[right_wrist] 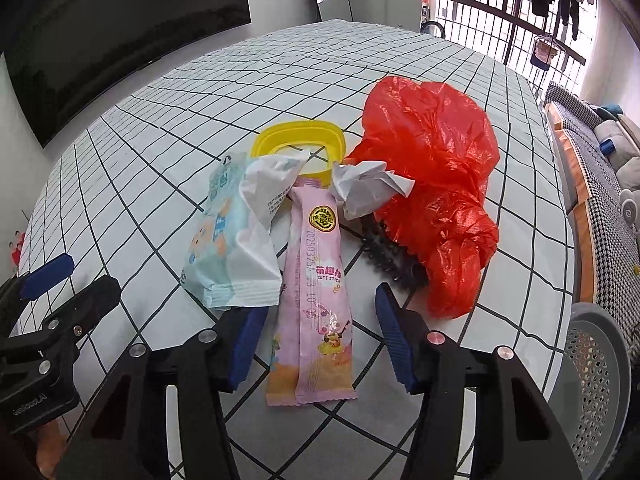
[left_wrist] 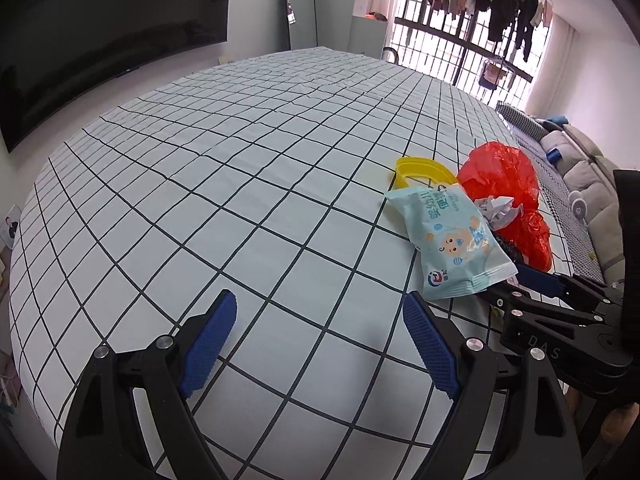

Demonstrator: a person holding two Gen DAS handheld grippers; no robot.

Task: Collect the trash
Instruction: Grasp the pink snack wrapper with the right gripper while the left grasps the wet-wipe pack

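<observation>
Open left gripper (left_wrist: 316, 344) hovers over a checked tablecloth (left_wrist: 240, 160); a blue wrapper (left_wrist: 452, 240), yellow lid (left_wrist: 420, 170) and red bag (left_wrist: 504, 184) lie beside it.

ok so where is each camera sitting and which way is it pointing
Left wrist: on the left gripper, angled down across the checked tablecloth; its open blue-padded jaws and the right gripper show.
Right wrist: on the right gripper, angled down at the pink snack wrapper between its jaws, pads not touching.
Shared: light blue wipes packet, red plastic bag, yellow plastic ring.
</observation>
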